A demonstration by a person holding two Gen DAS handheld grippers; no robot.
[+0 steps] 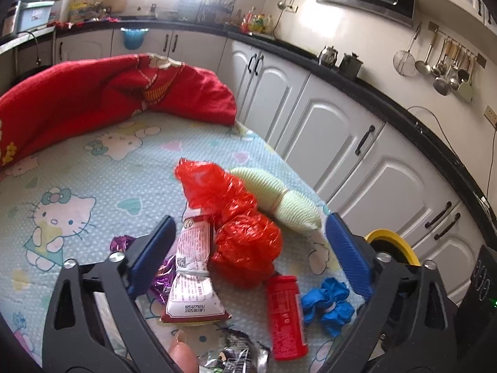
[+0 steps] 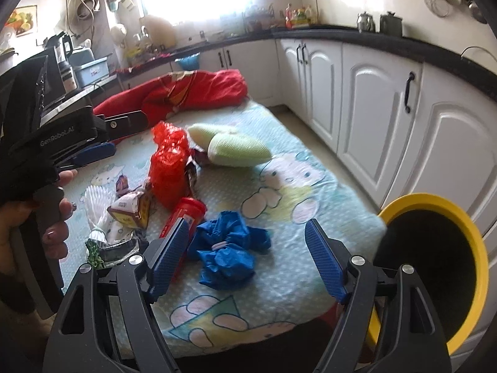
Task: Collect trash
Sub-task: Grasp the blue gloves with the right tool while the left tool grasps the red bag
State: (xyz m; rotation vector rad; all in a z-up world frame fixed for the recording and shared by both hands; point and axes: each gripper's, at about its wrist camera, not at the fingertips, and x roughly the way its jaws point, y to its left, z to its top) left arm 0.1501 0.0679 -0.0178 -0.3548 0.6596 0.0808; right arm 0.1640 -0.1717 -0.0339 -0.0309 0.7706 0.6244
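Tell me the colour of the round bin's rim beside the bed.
Yellow rim, black inside; the right wrist view shows it best.

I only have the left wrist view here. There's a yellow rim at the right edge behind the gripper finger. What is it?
Observer: In the right wrist view it is a yellow-rimmed bin with a dark inside, standing just past the corner of the cartoon-print cloth.
Operator: Is the right gripper holding any trash?
Observer: No. The right gripper is open, with the crumpled blue plastic lying on the cloth between its fingers, not pinched.
Operator: Anything left of the white-and-red packet I can't see?
Observer: Yes, a white pleated paper cup lies beside that packet.
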